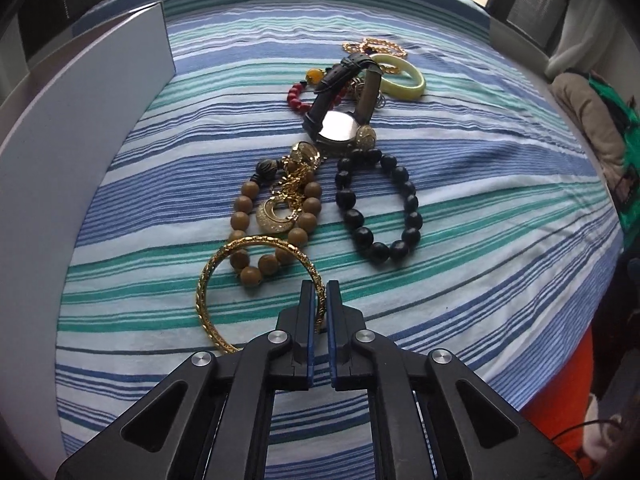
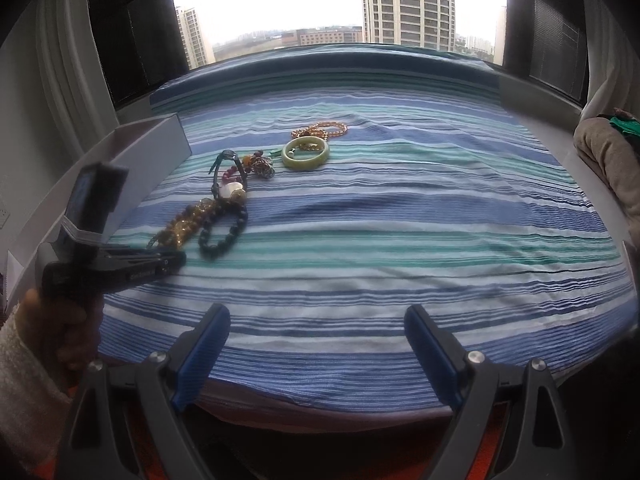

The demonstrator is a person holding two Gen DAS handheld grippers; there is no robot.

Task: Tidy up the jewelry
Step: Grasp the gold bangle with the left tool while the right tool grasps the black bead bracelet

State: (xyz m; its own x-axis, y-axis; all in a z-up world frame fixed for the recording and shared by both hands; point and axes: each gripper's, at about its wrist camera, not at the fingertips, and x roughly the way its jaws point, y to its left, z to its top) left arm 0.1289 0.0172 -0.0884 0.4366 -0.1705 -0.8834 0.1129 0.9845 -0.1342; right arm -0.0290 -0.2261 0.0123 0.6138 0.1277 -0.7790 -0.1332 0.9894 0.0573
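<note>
L gripper (image 1: 320,292): fingers nearly pressed together, pinching the near-right rim of the gold bangle (image 1: 224,276). Rest of the bangle lies to the left of the tips on the striped sheet (image 1: 480,200), its far rim overlapping the tan bead bracelet (image 1: 244,216).

Fwd of the L tips, near to far:
- tan bead bracelet w/ gold pendant (image 1: 276,214) inside its loop, gold chain tangled over it
- black bead bracelet (image 1: 380,208) fwd-right, just beside the tan one
- watch (image 1: 340,128) further fwd, case face down, straps arched up, touching the black beads' far end
- red bead bracelet (image 1: 298,98) behind the watch, partly hidden by the strap
- pale green bangle (image 1: 404,76) far fwd-right, gold chain (image 1: 376,46) beyond it
- grey box (image 1: 100,120) well to the left of the pile

R gripper (image 2: 316,344): fingers spread wide, nothing between them, over the near edge of the sheet. Pile is fwd-left of it, well apart. L gripper seen at far left there, blurred.
</note>
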